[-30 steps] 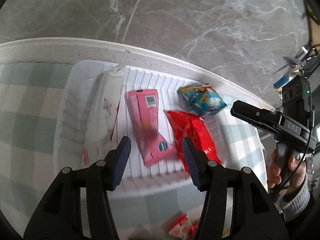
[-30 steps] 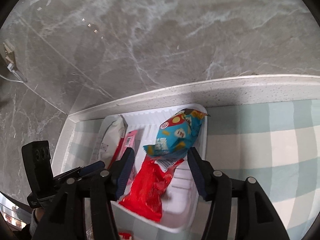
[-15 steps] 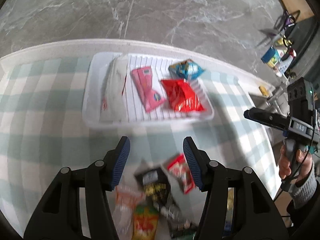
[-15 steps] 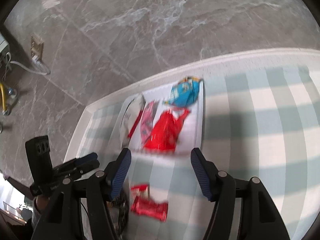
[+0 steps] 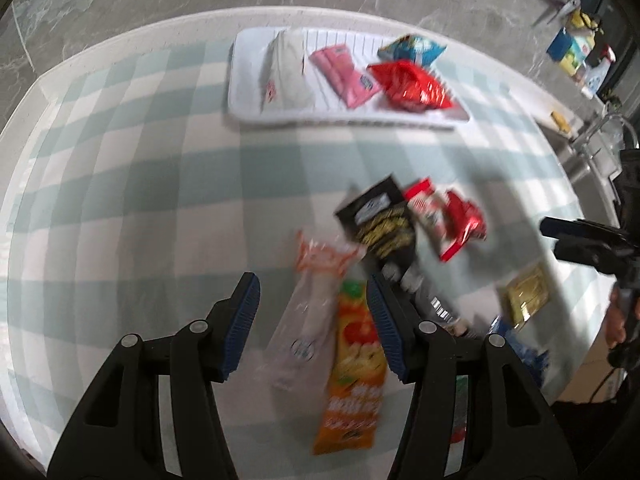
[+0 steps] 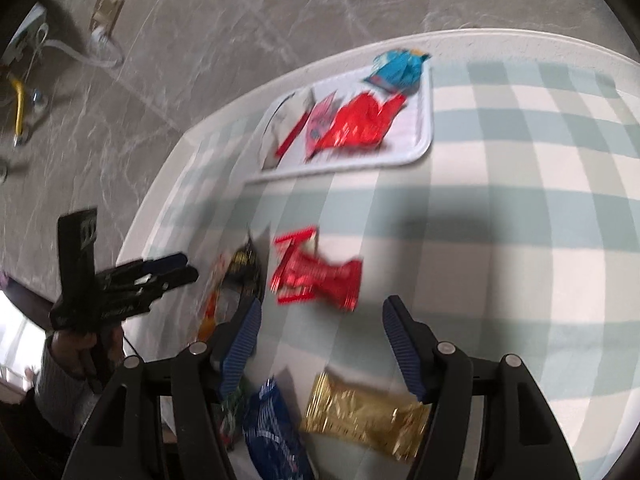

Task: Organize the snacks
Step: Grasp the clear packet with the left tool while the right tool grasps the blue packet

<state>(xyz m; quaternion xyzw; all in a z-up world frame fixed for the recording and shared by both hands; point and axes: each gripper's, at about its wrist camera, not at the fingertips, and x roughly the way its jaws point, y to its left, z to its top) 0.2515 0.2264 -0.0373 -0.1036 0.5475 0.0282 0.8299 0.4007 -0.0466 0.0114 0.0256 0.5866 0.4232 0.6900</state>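
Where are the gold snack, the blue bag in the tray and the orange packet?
gold snack [image 6: 362,416], right wrist view, middle of wrapper.
blue bag [image 5: 412,49], left wrist view, middle of bag.
orange packet [image 5: 354,372], left wrist view, middle of its front.

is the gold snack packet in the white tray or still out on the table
Out on the table. The gold packet lies on the checked tablecloth beneath the open right gripper, well apart from the white tray.

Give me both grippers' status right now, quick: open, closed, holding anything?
Left gripper: open, holding nothing, above the orange snack packet.
Right gripper: open, holding nothing, above the gold packet.
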